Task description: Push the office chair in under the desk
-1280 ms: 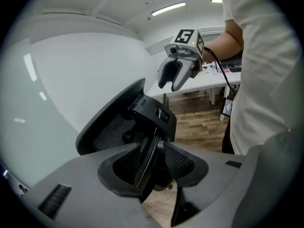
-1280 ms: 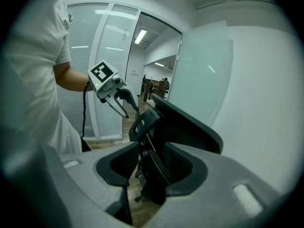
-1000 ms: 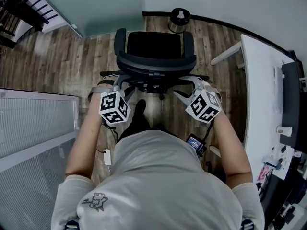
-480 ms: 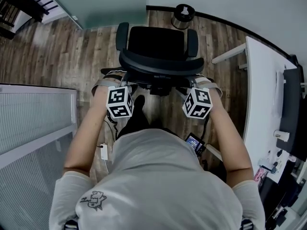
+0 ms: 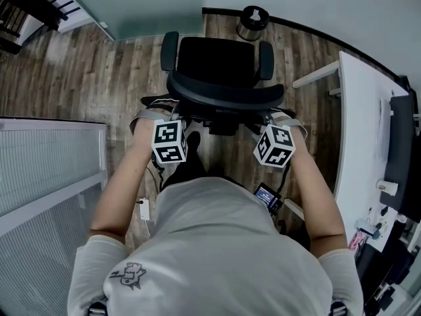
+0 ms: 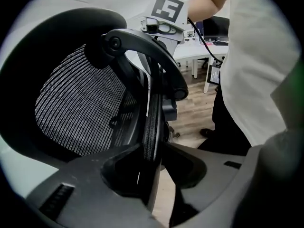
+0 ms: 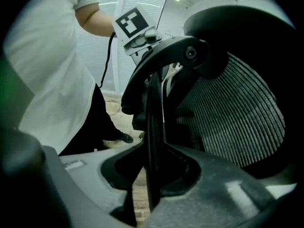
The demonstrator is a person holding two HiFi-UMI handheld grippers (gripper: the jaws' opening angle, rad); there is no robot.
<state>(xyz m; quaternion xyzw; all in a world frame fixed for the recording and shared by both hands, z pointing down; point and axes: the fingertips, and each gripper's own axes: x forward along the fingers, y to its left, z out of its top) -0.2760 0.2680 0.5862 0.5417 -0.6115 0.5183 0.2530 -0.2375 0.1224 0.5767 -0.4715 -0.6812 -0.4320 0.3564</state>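
Observation:
The black office chair [image 5: 217,61] stands on the wood floor with its back toward me, away from the white desk [image 5: 358,110] on the right. My left gripper [image 5: 172,116] sits at the left side of the mesh backrest [image 6: 80,113] and my right gripper [image 5: 268,117] at the right side. In the left gripper view, the backrest's thin edge [image 6: 151,122] runs between the jaws of the left gripper [image 6: 154,160], which are closing with a gap still showing. In the right gripper view, the edge [image 7: 153,127] lies the same way inside the closing right gripper [image 7: 149,170].
A round metal bin [image 5: 252,22] stands beyond the chair by the wall. A glass partition [image 5: 46,170] bounds the left. A dark monitor [image 5: 402,143] and small items sit on the desk. My legs are directly behind the chair base.
Both grippers have moved inward onto the sides of the backrest, which now lies between their jaws. The view has shifted slightly, and the chair sits a little lower and to the right.

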